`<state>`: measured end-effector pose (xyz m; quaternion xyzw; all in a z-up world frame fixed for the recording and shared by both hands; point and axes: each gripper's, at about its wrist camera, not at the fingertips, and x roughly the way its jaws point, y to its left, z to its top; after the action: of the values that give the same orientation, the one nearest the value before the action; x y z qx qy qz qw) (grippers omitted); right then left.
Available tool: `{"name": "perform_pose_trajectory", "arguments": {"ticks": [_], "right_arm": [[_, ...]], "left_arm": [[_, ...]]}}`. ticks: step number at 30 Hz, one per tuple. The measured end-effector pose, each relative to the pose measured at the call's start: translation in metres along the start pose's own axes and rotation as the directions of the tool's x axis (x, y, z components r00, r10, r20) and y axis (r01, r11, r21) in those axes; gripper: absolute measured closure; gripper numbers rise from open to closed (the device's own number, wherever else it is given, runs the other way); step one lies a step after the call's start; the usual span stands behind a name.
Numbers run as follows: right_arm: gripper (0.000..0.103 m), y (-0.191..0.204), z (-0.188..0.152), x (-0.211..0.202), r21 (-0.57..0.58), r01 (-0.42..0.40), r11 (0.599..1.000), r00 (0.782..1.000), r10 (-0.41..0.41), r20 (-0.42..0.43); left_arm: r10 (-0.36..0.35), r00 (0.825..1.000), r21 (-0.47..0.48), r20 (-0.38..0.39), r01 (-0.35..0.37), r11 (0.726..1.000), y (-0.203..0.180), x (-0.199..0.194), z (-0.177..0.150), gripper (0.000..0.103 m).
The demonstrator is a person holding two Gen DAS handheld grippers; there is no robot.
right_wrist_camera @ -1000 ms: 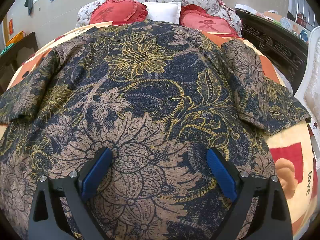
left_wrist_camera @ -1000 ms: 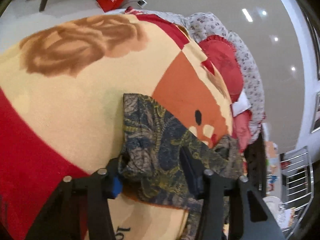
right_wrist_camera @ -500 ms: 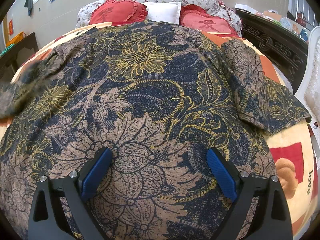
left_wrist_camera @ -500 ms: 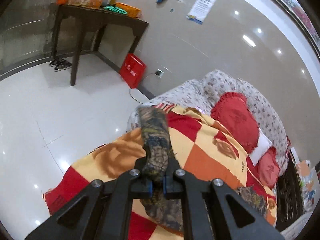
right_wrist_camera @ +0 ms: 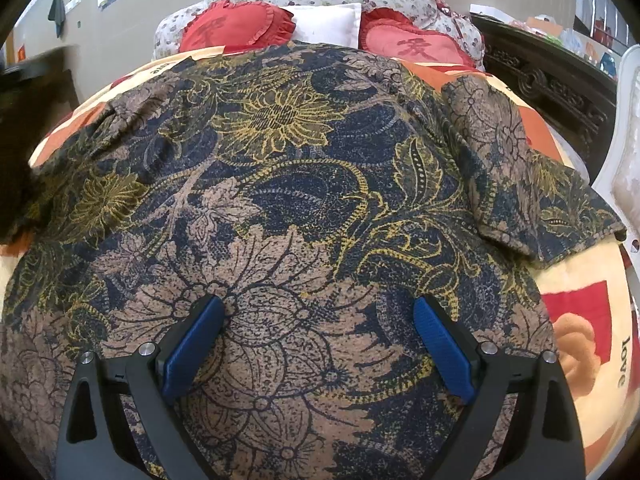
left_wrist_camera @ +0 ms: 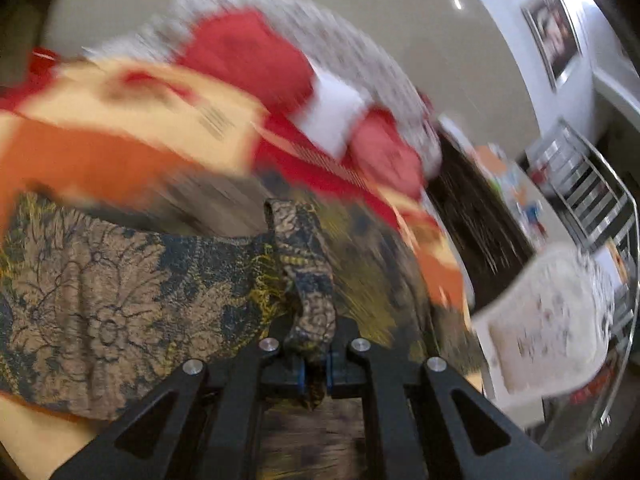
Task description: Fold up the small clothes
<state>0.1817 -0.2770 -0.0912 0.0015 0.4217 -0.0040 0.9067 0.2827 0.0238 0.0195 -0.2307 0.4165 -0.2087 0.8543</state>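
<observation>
A dark blue, brown and yellow floral shirt (right_wrist_camera: 296, 184) lies spread on the bed, filling most of the right wrist view. Its right sleeve (right_wrist_camera: 532, 184) lies flat on the bedspread. My right gripper (right_wrist_camera: 316, 340) is open, its blue pads (right_wrist_camera: 192, 344) resting on the shirt's lower part. My left gripper (left_wrist_camera: 314, 368) is shut on the shirt's left sleeve (left_wrist_camera: 308, 280) and holds it lifted over the shirt body (left_wrist_camera: 92, 304). The left wrist view is blurred by motion.
The bed has a red, cream and orange bedspread (right_wrist_camera: 580, 320). Red heart cushions (right_wrist_camera: 236, 28) and a white pillow (right_wrist_camera: 324, 24) lie at the head. A dark carved wooden bed frame (right_wrist_camera: 552, 76) and a white chair (left_wrist_camera: 548, 320) stand on the right.
My left gripper shut on the left sleeve, lifted it and now swings it in over the shirt body. The sleeve has left its flat place. My right gripper has not moved.
</observation>
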Motion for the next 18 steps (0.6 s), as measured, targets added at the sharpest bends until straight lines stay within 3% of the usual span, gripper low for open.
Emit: {"name": "perform_pose_trajectory", "arguments": {"ticks": [3, 5, 7, 9, 13, 16, 18], "right_arm": [[0.006, -0.001, 0.000, 0.000, 0.006, -0.010, 1.000, 1.000, 0.010, 0.002], [0.006, -0.001, 0.001, 0.000, 0.009, -0.016, 1.000, 1.000, 0.016, 0.001], [0.005, -0.003, 0.001, 0.000, 0.014, -0.025, 1.000, 1.000, 0.025, 0.002], [0.005, -0.004, 0.002, -0.001, 0.014, -0.028, 1.000, 1.000, 0.028, -0.003], [0.007, -0.010, 0.004, -0.010, 0.029, -0.084, 0.996, 0.996, 0.084, -0.017], [0.018, -0.016, 0.011, -0.024, 0.038, -0.182, 0.983, 0.983, 0.182, 0.015], [0.020, -0.018, 0.020, -0.034, 0.041, -0.226, 0.973, 0.973, 0.223, 0.055]], "left_arm": [[-0.045, 0.994, 0.054, -0.104, 0.050, 0.997, -0.032, 0.059, -0.031, 0.097], [-0.018, 0.986, 0.076, -0.163, 0.030, 0.997, -0.036, 0.080, -0.044, 0.083], [0.047, 0.980, 0.095, -0.194, -0.028, 0.995, -0.032, 0.085, -0.056, 0.077], [0.066, 0.979, 0.110, -0.194, -0.045, 0.993, -0.028, 0.074, -0.064, 0.068], [0.093, 0.987, 0.146, -0.128, -0.074, 0.987, -0.017, 0.021, -0.085, 0.036], [0.154, 0.985, 0.155, -0.075, -0.141, 0.978, 0.006, -0.012, -0.103, 0.033], [0.268, 0.962, 0.182, -0.048, -0.255, 0.950, 0.021, -0.019, -0.116, 0.033]]}}
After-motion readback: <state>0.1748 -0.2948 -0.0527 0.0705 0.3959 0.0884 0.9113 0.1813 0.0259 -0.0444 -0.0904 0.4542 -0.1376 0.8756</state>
